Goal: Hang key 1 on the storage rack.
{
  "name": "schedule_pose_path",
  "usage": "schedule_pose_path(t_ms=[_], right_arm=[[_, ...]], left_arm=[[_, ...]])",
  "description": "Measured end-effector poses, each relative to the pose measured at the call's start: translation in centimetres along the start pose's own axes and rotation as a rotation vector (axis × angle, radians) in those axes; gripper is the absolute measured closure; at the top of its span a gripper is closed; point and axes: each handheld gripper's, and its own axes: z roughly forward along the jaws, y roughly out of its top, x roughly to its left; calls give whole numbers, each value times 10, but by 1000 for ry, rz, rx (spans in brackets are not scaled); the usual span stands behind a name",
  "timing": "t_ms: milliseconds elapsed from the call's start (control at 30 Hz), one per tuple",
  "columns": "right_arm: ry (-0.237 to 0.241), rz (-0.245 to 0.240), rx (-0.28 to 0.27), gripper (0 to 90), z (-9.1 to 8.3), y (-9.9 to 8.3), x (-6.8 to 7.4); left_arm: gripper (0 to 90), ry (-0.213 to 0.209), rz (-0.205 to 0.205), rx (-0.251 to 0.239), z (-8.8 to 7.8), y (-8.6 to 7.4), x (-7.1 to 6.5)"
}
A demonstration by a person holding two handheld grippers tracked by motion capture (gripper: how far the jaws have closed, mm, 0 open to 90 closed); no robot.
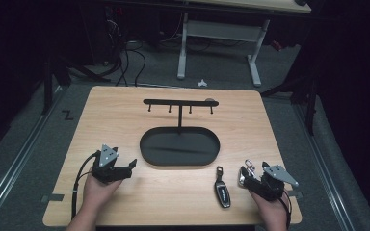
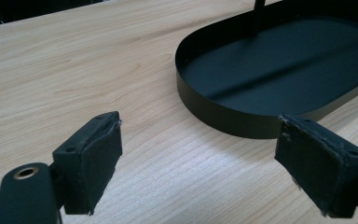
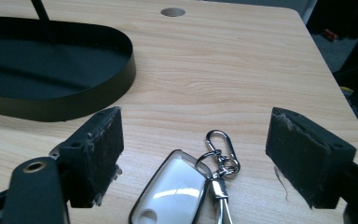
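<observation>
Judging from how things lie, nothing of the work seems done yet, and I suppose the work is to hang the keys on the black stand (image 1: 179, 102) with its four hooks, or to put them in its oval tray (image 1: 150, 155). The hooks are bare and the tray holds nothing (its dark floor is clean in both gripper views).

The black key fob (image 1: 222, 192) lies flat on the wooden table (image 1: 173, 197), near the front edge and just in front of the tray's right end. A second fob, the white key fob (image 3: 177, 193) with its silver carabiner clip (image 3: 220, 144), lies between the wide-spread jaws of the right gripper (image 3: 193, 154). The pads are not touching it, so it is not yet grasped.

The left gripper (image 2: 198, 163) rests on the table left of the tray, with its jaws wide apart and only bare wood between them.
</observation>
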Motion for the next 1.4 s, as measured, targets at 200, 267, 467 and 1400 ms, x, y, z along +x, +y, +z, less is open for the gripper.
schedule_pose_path(t_ms=[200, 267, 467, 1400], right_arm=[[14, -10, 1, 188, 0, 1, 6], [29, -15, 3, 189, 0, 2, 10], [52, -39, 17, 189, 2, 3, 16], [127, -96, 152, 410, 6, 3, 27]], left_arm=[[110, 12, 10, 4, 1, 1, -1], [94, 13, 14, 14, 2, 0, -2], [78, 18, 14, 12, 0, 0, -3], [1, 21, -24, 22, 1, -1, 2]])
